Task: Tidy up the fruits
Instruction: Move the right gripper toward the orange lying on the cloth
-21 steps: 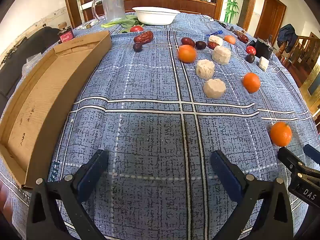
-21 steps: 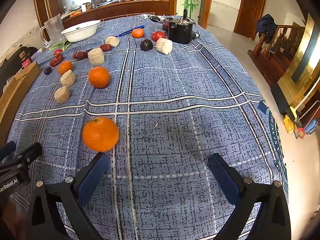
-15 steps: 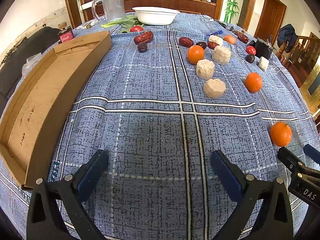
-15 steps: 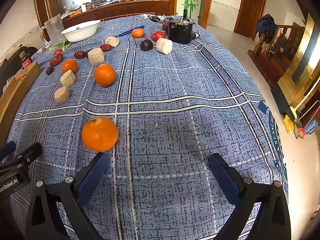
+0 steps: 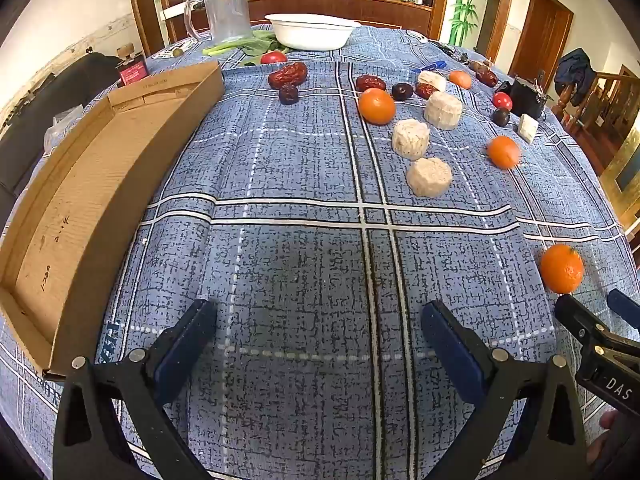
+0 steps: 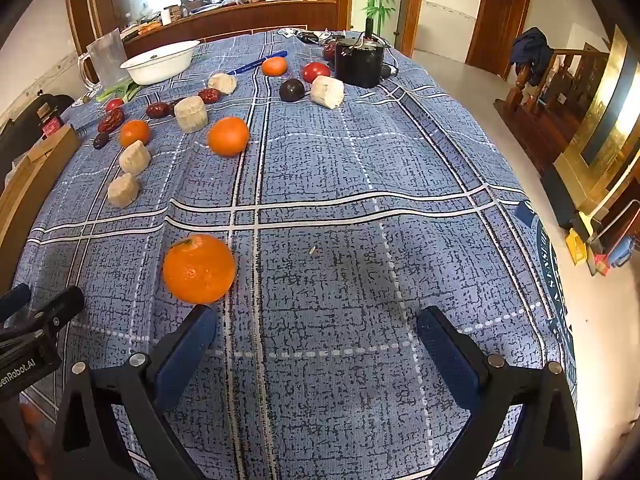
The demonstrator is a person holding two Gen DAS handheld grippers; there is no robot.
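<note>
Fruits lie scattered on a blue plaid tablecloth (image 5: 304, 168). The nearest orange (image 6: 199, 269) sits just beyond my right gripper's left finger; it also shows at the right of the left wrist view (image 5: 561, 268). More oranges (image 5: 376, 106) (image 5: 503, 152), several pale peeled chunks (image 5: 429, 177), red dates (image 5: 288, 75) and dark plums (image 6: 291, 89) lie farther back. An empty cardboard tray (image 5: 80, 200) lies at the left. My left gripper (image 5: 320, 340) and right gripper (image 6: 316, 340) are both open and empty, low over the cloth.
A white basin (image 5: 310, 36), a glass jug (image 5: 224, 12) and green leaves stand at the far end. A black pot (image 6: 359, 62) and a blue pen (image 6: 256, 63) are at the far right. The table edge drops off to the right.
The two oranges lying farther back have rolled to the right on the cloth. The near orange and both grippers have hardly moved.
</note>
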